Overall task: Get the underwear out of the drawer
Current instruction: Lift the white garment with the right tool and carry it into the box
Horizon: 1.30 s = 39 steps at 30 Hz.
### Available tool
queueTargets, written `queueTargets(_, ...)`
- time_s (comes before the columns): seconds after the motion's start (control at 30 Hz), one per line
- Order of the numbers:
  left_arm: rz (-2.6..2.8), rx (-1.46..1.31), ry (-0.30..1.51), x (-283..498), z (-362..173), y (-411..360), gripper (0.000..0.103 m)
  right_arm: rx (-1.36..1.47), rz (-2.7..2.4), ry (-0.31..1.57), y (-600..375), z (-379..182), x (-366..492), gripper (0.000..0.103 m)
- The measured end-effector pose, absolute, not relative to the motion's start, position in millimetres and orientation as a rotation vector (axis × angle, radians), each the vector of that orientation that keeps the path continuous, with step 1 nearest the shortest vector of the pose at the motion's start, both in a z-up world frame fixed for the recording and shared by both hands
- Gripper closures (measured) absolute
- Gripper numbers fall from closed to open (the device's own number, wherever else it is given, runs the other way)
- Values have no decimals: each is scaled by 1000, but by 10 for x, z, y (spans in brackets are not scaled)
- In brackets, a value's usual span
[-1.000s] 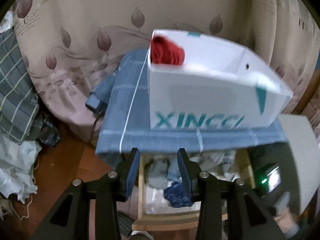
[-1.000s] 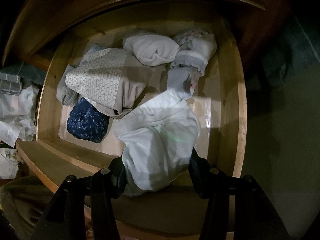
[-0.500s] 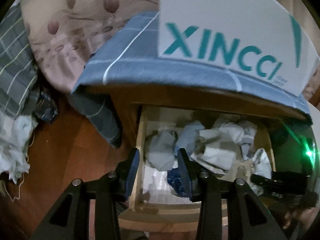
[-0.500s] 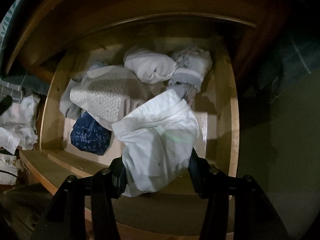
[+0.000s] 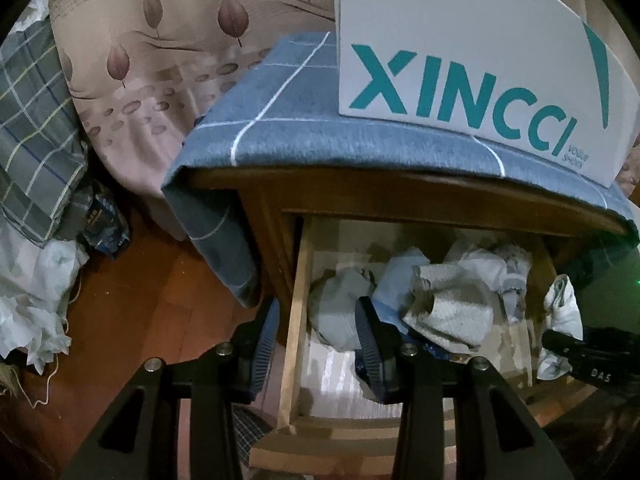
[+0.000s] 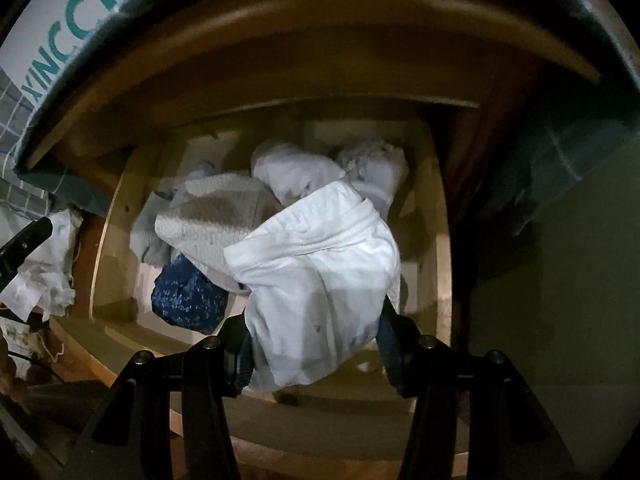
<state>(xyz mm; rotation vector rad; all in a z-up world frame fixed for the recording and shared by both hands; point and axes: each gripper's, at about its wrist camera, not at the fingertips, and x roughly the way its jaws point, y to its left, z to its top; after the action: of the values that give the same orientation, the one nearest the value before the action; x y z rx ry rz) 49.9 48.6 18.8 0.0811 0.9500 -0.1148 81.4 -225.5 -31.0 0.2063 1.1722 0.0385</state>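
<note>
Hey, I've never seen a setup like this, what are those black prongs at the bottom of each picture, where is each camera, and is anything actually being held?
The prongs are two-finger grippers that a person holds, one in each hand, each with a wide-angle camera looking along its fingers. The left camera shows the left gripper, holding nothing, over the left edge of an open wooden drawer of bundled clothes. Above, a white XINCCI box stands on a blue cloth. The right camera looks down into the drawer, where the right gripper is clamped on white underwear, above a beige garment and a dark blue one.

white box [image 5: 460, 40]: "XINCCI" (teal) | black claw [image 5: 592, 364]: "DAS"
</note>
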Motion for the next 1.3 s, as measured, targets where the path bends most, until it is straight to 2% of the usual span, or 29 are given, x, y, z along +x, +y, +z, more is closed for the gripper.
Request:
queueTargets(0.67,-144,124,955,492,140,390,62,199,37,1103,-2255,248,672,54)
queueTargets(0.93,-140,117,963,506,140,410,62,167,54,1047,-2263,737,544,54)
queueTargets(1.3,-133,96,973,505,140,453,62,98,57,911,-2288,1737,552,54)
